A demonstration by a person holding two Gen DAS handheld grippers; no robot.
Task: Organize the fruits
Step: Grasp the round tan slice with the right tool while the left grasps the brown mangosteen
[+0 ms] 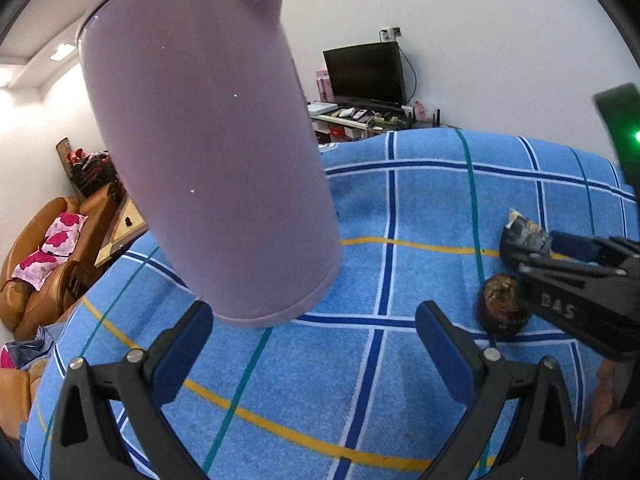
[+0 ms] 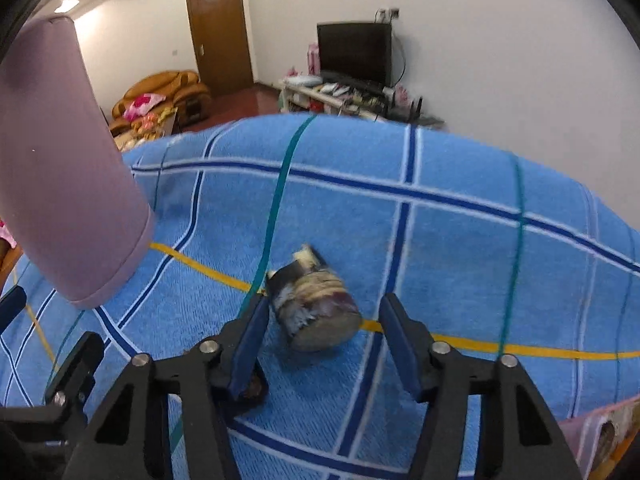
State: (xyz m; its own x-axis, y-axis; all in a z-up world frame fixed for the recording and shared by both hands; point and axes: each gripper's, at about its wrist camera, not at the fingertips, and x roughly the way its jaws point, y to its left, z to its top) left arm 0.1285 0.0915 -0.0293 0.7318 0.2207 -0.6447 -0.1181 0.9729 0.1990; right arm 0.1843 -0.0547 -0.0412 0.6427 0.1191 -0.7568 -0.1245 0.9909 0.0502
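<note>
Our right tool (image 2: 320, 332) is spread wide around a cut fruit piece (image 2: 314, 306) on the blue checked cloth (image 2: 460, 248), not gripping yet. Our left tool (image 1: 314, 356) is wide too, holding nothing, just before the purple cup (image 1: 208, 168). A round dark fruit (image 1: 500, 310) lies nearby. We think little is sorted yet. A TV (image 2: 354, 52), sofa (image 2: 160, 96) and door (image 2: 220, 36) stand behind.

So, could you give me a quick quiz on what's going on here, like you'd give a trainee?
1. True or false: the left tool is shut on the purple container.
2. The checked cloth is mostly: A red, B blue, C green?
3. Fill in: the jaws of the right tool stand ____.
Key: 1 false; 2 B; 3 open.
</note>
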